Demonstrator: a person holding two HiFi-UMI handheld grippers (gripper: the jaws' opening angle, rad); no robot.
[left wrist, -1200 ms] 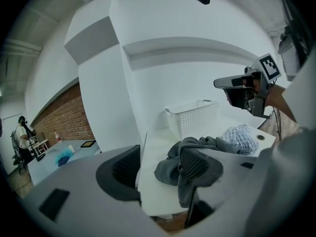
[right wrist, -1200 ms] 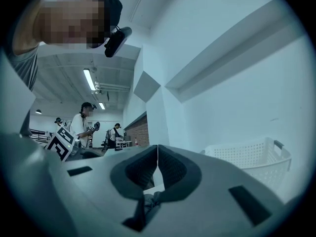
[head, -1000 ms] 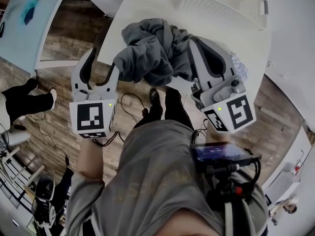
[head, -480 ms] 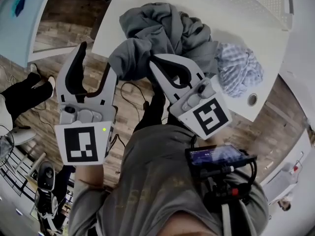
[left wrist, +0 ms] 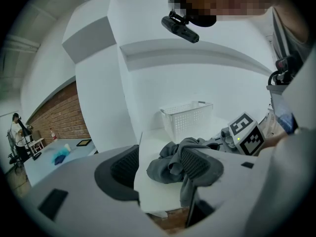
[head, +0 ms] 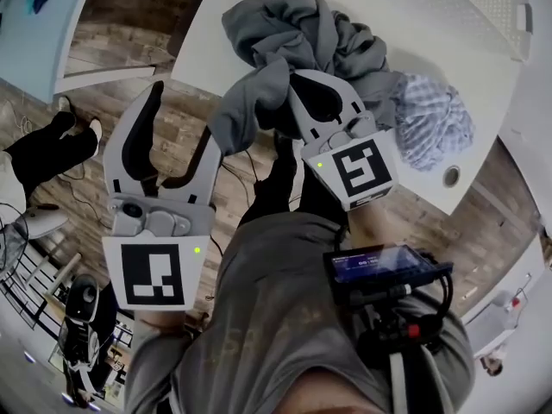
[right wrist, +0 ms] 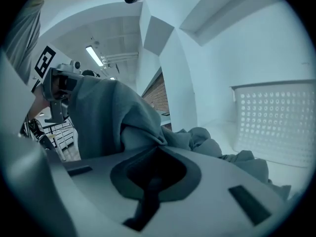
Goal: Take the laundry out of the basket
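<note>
- So the right gripper point(head: 291, 80) has its jaws pinched together on a fold of the crumpled grey fabric garment point(head: 293, 28); the right gripper view shows the tips point(right wrist: 157, 152) closed, with grey cloth point(right wrist: 113, 112) bunched up over them
- most of that grey garment sits in a heap on the white table point(head: 207, 50), near its front edge, and the pinched bit droops over that edge towards the wooden plank floor point(head: 112, 67)
- the left gripper point(head: 185, 115) is spread wide with nothing between the pads; it hangs off the table's front edge over the floor, just beside the drooping cloth but not touching it
- in the left gripper view the heap point(left wrist: 168, 167) shows through the gap of those open jaws point(left wrist: 160, 164), further back on the tabletop point(left wrist: 153, 191)
- the white perforated plastic laundry basket point(head: 448, 7) stands at the table's far right corner, well apart from the heap; can't tell from any view what's inside it point(left wrist: 187, 117)
- a balled-up blue and white checked cloth point(head: 431, 119) lies by the table's right edge, touching the grey heap
- the right gripper view has the basket wall point(right wrist: 276, 117) off to the right, behind the garment
</note>
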